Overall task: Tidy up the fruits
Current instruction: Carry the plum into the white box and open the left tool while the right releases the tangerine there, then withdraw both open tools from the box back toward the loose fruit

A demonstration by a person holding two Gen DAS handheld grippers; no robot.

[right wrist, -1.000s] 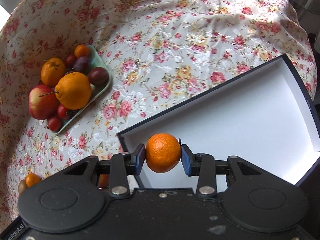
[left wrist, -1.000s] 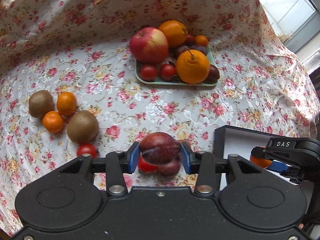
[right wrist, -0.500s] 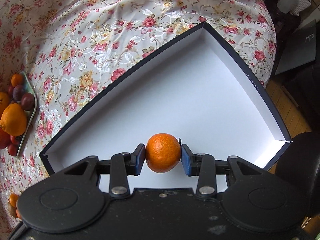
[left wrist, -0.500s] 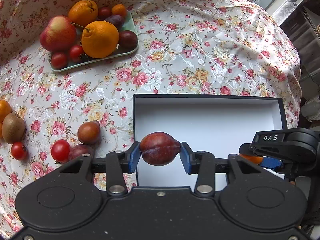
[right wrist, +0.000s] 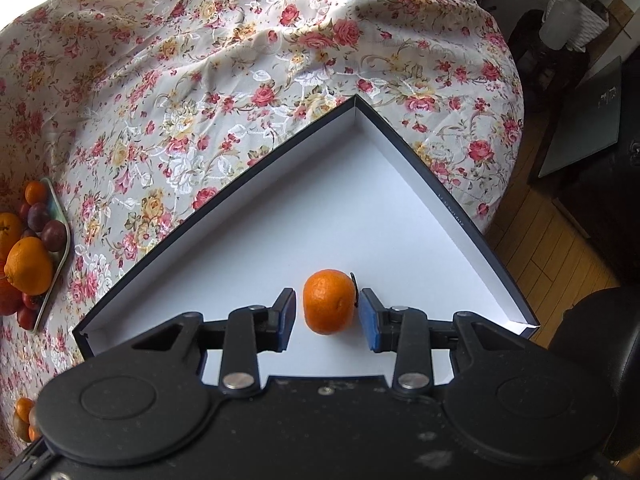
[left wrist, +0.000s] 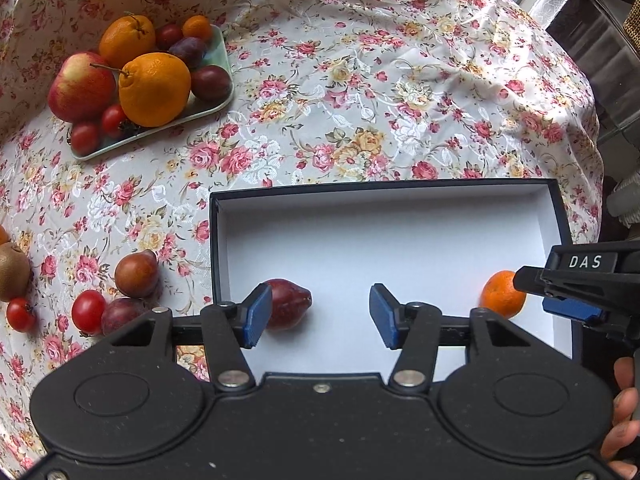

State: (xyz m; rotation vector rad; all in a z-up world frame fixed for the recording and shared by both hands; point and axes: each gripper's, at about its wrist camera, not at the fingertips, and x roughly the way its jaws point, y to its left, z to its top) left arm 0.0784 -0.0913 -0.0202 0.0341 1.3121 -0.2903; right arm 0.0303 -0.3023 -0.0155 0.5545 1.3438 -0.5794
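Dark-red plum point(left wrist: 287, 309): lying on the white box point(left wrist: 384, 240) floor, near-left corner
Mandarin point(right wrist: 329, 301): in the box, right
Left hand-held gripper point(left wrist: 316, 316): spread wide, holding nothing
Right hand-held gripper point(right wrist: 327, 320): parted, flanking the mandarin
Tray point(left wrist: 218, 100): far left, piled with fruit

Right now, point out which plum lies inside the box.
The dark red plum beside the open left gripper, on the white box floor. The other plums lie on the tablecloth or green tray.

Both grippers opened; plum point(left wrist: 289, 303), mandarin point(right wrist: 329, 301) dropped into box point(left wrist: 384, 194).
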